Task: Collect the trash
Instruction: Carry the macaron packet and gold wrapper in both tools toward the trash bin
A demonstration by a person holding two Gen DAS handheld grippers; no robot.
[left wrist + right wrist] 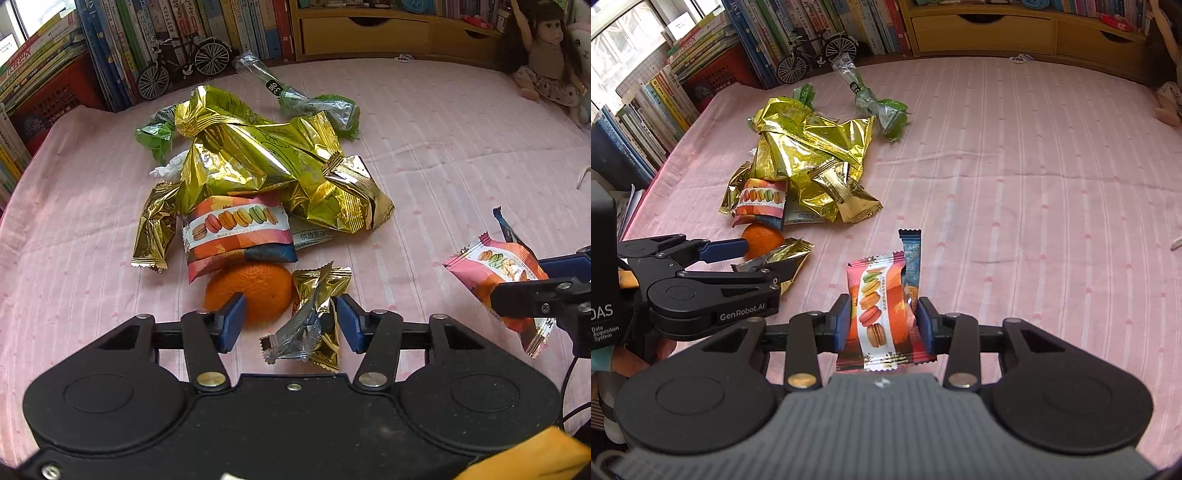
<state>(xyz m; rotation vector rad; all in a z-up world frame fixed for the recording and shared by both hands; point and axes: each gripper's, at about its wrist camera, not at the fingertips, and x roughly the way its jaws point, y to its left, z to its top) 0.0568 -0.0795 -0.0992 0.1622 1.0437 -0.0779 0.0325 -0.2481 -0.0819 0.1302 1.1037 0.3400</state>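
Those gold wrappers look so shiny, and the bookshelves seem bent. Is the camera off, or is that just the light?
Left wrist view: the gold wrappers throw bright glare patches, and the fisheye lens bows the books at the edges. Right wrist view: the same curving, with the window at top left washed out white; the middle stays sharp.

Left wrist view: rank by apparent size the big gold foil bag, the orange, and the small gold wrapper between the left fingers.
1. big gold foil bag, clearly largest though farthest.
2. and 3. orange and small gold wrapper: similar in apparent size, and the wrapper is nearer the camera, so no ranking.
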